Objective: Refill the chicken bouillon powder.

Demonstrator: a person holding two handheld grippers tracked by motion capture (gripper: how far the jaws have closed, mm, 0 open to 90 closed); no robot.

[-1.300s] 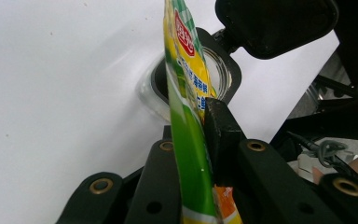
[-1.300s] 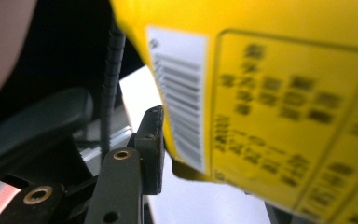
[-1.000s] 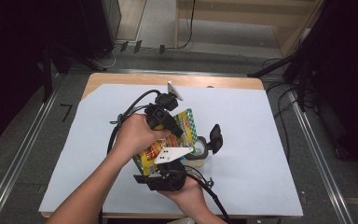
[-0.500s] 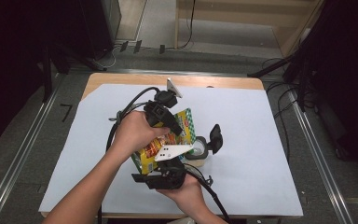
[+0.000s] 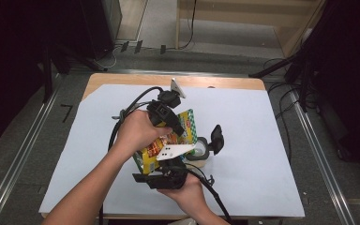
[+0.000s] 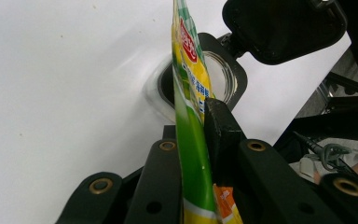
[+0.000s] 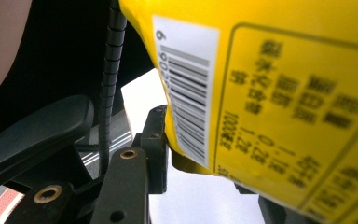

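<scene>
A yellow and green snack bag (image 5: 186, 123) is held up over the white sheet between both grippers. My left gripper (image 5: 177, 131) comes in from the far side and is shut on the bag's thin edge (image 6: 186, 60), its jaws pressed flat against it (image 6: 193, 119). From the near side my right gripper (image 5: 168, 163) reaches in, and the bag's puffy yellow back with a barcode (image 7: 284, 93) sits between its jaws (image 7: 205, 158). The left pad (image 7: 156, 126) touches the bag. The bag hides the other jaw.
A roll of tape (image 5: 200, 151) lies on the sheet just right of the bag, with a black rounded object (image 5: 217, 138) standing beside it. The white sheet (image 5: 262, 140) covers a wooden table (image 5: 122, 79). Cables trail from both grippers.
</scene>
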